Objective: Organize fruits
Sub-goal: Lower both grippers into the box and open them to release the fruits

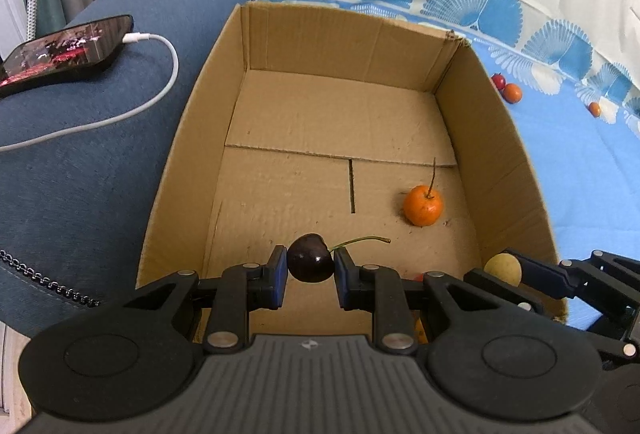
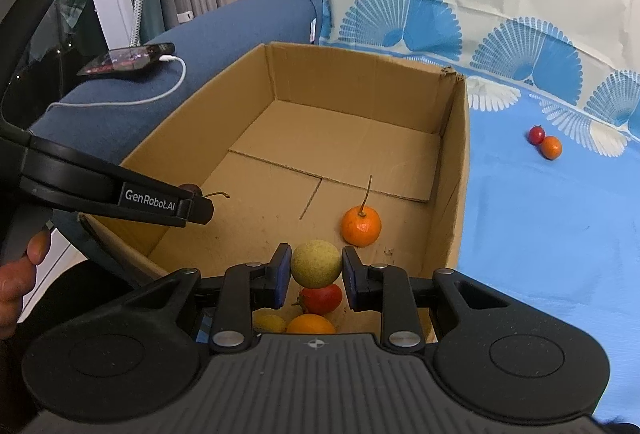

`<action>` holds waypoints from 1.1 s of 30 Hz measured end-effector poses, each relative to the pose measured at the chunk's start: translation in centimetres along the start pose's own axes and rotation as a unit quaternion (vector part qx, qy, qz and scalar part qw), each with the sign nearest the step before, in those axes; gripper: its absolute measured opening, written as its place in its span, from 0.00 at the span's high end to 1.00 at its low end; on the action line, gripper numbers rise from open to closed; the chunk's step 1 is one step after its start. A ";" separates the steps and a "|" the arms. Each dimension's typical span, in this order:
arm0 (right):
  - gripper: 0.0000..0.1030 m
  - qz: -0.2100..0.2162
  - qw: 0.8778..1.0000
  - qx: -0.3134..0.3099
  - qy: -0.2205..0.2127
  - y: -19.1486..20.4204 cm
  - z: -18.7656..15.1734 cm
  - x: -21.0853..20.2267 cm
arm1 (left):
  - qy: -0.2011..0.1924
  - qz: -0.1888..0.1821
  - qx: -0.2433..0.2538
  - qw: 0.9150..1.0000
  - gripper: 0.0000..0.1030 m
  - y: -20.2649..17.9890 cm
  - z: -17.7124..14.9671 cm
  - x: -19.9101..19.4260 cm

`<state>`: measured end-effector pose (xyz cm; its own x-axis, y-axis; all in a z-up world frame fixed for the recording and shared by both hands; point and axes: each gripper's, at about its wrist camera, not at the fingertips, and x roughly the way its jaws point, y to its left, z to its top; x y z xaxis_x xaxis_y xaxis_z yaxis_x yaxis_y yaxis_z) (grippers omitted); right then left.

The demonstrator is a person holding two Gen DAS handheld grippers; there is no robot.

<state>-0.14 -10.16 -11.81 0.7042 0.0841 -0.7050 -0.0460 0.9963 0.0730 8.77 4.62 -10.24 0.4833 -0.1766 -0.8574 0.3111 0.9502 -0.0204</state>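
The left tool [image 1: 311, 266] is clenched on a dark cherry [image 1: 310, 258], held over the near end of the open cardboard box [image 1: 188, 138] – its green stem points right. The right tool [image 2: 316, 270] grips a round yellow fruit [image 2: 316, 263] just above a red fruit [image 2: 321, 298] lying in the box's near corner. A stemmed orange fruit [image 2: 361, 225] sits on the box floor. Outside – on the blue cloth [image 2: 540, 234] – a small red fruit [image 2: 536, 134] touches a small orange one [image 2: 551, 147].
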 end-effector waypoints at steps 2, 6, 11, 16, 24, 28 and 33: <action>0.73 -0.002 1.000 -0.002 0.002 0.0 -0.1 0.3 | 0.004 0.003 0.001 1.000 0.74 0.0 0.0 0.5; 0.73 -0.006 1.000 -0.004 0.009 -0.2 -0.2 1.0 | 0.012 0.007 0.004 1.000 0.74 0.1 -0.1 1.4; 0.73 -0.009 1.000 -0.004 0.014 -0.4 -0.2 1.7 | 0.024 0.013 0.007 1.000 0.74 0.2 -0.2 2.4; 0.73 -0.010 1.000 -0.005 0.024 -0.4 -0.4 2.3 | 0.033 0.017 0.007 0.999 0.74 0.4 -0.3 3.1; 0.73 -0.007 0.999 -0.011 0.032 -0.2 -0.8 3.0 | 0.046 0.021 0.007 0.999 0.74 0.6 -0.6 4.0; 0.73 -0.003 0.999 -0.008 0.034 -0.1 -0.7 3.2 | 0.052 0.021 0.005 0.998 0.74 0.7 -0.7 4.5; 0.73 0.000 0.999 -0.010 0.034 -0.3 -0.7 3.3 | 0.054 0.021 0.001 0.998 0.74 0.9 -0.5 4.8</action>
<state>1.64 -10.15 -14.65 0.6543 0.0837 -0.7516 -0.0605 0.9965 0.0583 10.99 4.76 -14.57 0.4044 -0.1085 -0.9081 0.2947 0.9554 0.0171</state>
